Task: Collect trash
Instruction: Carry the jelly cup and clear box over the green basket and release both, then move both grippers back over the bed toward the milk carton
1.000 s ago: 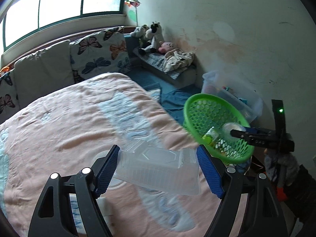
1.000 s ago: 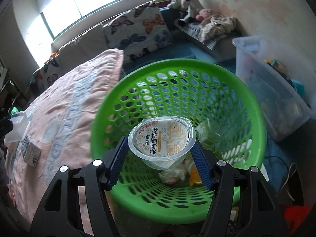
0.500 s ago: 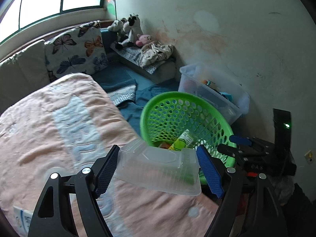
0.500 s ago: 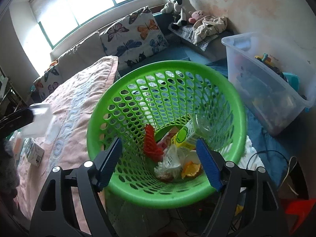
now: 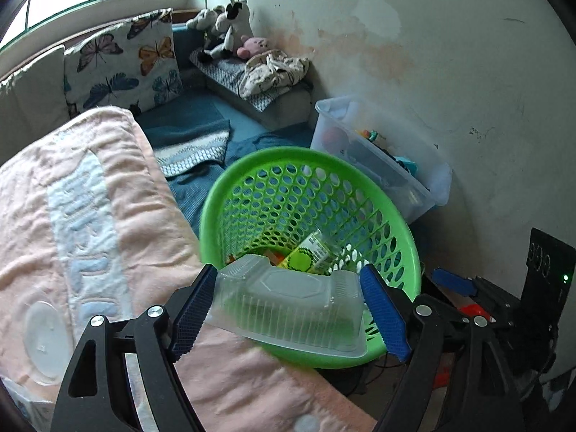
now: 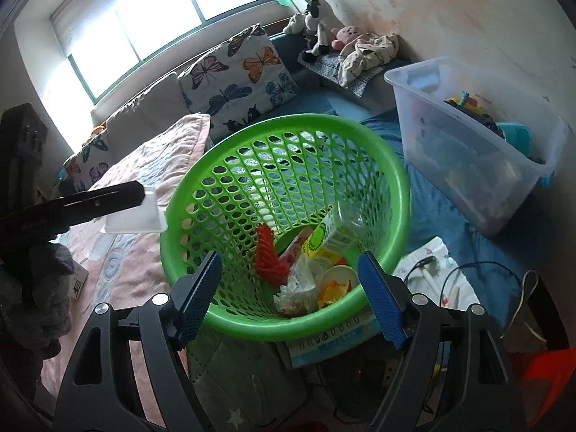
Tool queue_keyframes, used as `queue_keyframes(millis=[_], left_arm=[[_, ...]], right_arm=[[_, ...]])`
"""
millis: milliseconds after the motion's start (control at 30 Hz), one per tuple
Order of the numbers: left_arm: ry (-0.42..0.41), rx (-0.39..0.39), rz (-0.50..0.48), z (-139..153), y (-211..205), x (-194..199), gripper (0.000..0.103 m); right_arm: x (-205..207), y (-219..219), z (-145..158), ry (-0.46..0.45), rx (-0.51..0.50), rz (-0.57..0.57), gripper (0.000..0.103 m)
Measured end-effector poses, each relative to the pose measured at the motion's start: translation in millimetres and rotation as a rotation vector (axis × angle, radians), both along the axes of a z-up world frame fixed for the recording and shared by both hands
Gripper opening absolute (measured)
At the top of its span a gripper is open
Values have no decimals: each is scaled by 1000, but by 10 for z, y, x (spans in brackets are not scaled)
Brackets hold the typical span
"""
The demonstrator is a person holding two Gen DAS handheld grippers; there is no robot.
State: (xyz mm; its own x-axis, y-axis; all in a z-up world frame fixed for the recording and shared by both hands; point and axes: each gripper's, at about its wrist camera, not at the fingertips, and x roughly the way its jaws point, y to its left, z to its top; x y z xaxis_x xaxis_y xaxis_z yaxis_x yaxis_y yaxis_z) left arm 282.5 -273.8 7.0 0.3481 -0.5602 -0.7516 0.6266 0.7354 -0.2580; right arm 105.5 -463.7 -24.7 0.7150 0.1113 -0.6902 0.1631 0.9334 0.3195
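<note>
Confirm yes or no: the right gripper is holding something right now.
No. The right gripper is open with nothing between its blue pads, above the green basket.

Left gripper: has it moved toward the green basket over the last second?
Yes. The left gripper, shut on the clear container, has swung from over the bed to the green basket near rim.

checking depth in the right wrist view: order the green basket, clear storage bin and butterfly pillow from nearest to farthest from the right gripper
1. Green basket: directly ahead of the right gripper, its near rim between the open fingers.
2. Clear storage bin: farther back on the right, on the floor by the wall.
3. Butterfly pillow: farthest, up centre-left under the window.
</note>
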Motion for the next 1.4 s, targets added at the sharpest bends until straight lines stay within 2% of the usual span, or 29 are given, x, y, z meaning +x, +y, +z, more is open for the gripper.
queue_keyframes(millis=[167, 300, 800, 1000, 1200, 1333, 1400], left_arm=[[3, -11, -6, -40, -28, -50, 90], [-21, -8, 14, 7, 62, -98, 90], [-104, 30, 242, 171, 963, -328, 90], [-108, 97, 425, 163, 1409, -326, 90], [-86, 143, 677, 204, 1902, -306, 90], [-19, 144, 850, 153, 2277, -248, 90], [14, 128, 906, 99, 2436, -216, 90]], right_arm=[[-23, 5, 1, 0, 2, 0, 78], [-6, 62, 26, -6, -4, 19, 78], [158, 605, 174, -34, -30, 159, 78], [277, 835, 193, -36, -30, 218, 78], [394, 1101, 209, -41, -37, 285, 78], [460, 1272, 214, -43, -37, 329, 78], [477, 1335, 209, -42, -39, 346, 78]])
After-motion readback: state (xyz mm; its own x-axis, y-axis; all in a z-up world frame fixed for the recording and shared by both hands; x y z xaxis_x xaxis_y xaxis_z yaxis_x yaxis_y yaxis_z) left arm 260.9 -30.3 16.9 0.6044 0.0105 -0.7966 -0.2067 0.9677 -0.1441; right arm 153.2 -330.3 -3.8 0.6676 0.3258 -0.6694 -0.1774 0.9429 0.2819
